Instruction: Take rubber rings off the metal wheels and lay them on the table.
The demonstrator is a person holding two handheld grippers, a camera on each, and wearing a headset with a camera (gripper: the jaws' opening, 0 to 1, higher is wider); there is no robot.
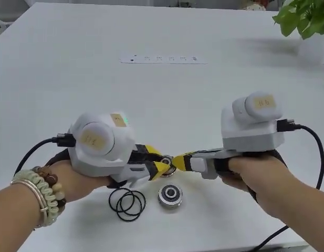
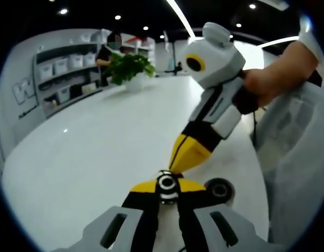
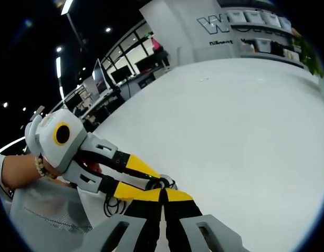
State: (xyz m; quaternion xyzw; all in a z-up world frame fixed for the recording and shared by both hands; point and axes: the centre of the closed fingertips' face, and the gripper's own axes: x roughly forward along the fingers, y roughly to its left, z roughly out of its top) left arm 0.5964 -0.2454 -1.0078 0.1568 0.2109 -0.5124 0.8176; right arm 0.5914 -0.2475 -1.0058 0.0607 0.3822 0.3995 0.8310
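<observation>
A small metal wheel [image 1: 169, 168] hangs above the white table [image 1: 167, 105], between the two grippers. My left gripper [image 1: 163, 167] comes in from the left and is shut on the wheel [image 2: 167, 184]. My right gripper [image 1: 177, 161] meets it from the right. Its yellow tips [image 2: 178, 164] are pinched together at the wheel's rim, where the black rubber ring sits. The right gripper view has the wheel [image 3: 162, 182] just beyond my shut right jaws. A second wheel [image 1: 170, 195] lies on the table below. Loose black rubber rings [image 1: 127, 202] lie left of it.
A white power strip [image 1: 163, 59] lies far back on the table. A green plant [image 1: 303, 16] stands at the back right corner. Black cables trail from both grippers toward the near table edge [image 1: 214, 247]. Shelves [image 2: 62, 73] line the far wall.
</observation>
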